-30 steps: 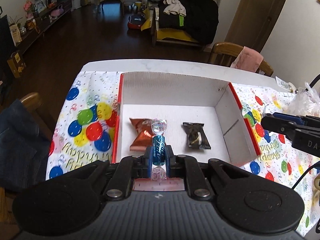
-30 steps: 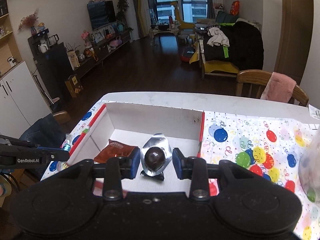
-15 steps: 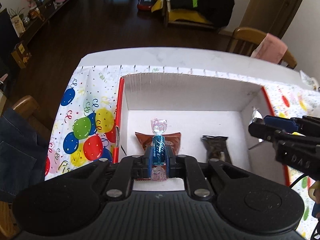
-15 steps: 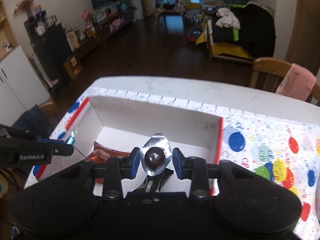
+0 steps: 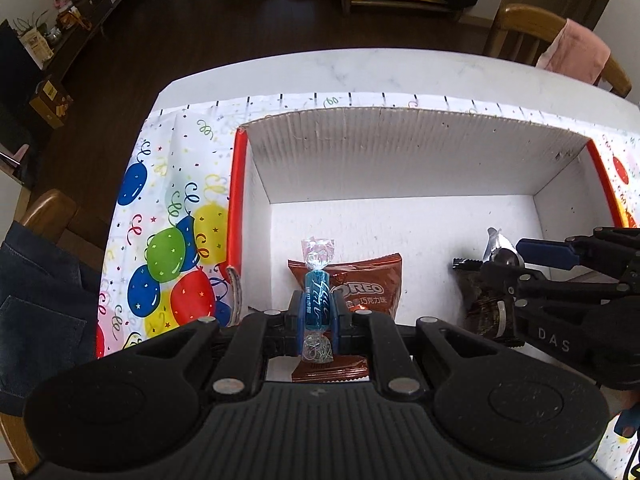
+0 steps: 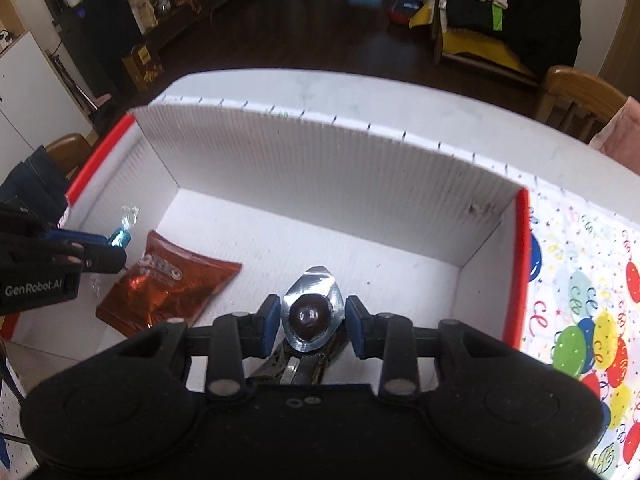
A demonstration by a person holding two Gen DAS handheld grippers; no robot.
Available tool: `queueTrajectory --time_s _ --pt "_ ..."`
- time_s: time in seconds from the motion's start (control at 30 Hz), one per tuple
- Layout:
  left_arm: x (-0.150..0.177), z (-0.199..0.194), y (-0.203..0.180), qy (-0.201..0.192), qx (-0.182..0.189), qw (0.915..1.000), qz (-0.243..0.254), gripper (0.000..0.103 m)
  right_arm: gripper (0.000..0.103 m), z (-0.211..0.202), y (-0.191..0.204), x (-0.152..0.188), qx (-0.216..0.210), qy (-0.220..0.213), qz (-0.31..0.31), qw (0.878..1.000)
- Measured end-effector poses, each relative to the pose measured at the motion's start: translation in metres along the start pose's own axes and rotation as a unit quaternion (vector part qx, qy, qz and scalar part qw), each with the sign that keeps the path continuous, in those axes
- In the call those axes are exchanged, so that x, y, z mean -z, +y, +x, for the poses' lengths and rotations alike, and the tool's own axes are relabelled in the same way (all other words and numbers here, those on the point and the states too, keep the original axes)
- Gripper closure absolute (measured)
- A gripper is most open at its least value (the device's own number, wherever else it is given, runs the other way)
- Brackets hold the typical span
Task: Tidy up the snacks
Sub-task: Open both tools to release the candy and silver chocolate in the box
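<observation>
Blue candy clamped between left fingers, foil chocolate between right fingers

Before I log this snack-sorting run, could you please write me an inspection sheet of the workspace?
Surface: white table under a balloon-print cloth.
Job's things: white cardboard box holds an Oreo packet and a dark snack packet.
Clutter: nothing seen.
Grippers: left gripper shut on blue twist-wrapped candy; right gripper holds foil-cupped chocolate ball; both over the box.
Cables: thin black cable at the frame edge.
Surroundings: wooden chair with pink cloth, dark floor, sofa.
</observation>
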State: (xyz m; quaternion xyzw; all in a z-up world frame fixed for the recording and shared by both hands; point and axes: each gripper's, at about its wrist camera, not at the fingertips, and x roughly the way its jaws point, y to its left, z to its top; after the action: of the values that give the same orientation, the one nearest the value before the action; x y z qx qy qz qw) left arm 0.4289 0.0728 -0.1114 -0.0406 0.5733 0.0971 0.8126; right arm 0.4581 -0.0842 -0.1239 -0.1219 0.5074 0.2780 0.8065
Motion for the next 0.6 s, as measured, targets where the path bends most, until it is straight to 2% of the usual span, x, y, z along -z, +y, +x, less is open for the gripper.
queueTrajectory --time_s 0.27,0.6 --pt "0.0005 0.0107 -0.0016 0.018 -0.007 0.9998 0.01 0.091 0.068 0.006 0.0027 0.0014 0.005 0.016 -0.008 1.0" --pt "0.0011 0.0035 0.006 0.018 -0.001 0.9998 -0.012 0.09 0.061 -0.0021 -0.0031 0.0063 -0.006 0.009 0.004 1.0"
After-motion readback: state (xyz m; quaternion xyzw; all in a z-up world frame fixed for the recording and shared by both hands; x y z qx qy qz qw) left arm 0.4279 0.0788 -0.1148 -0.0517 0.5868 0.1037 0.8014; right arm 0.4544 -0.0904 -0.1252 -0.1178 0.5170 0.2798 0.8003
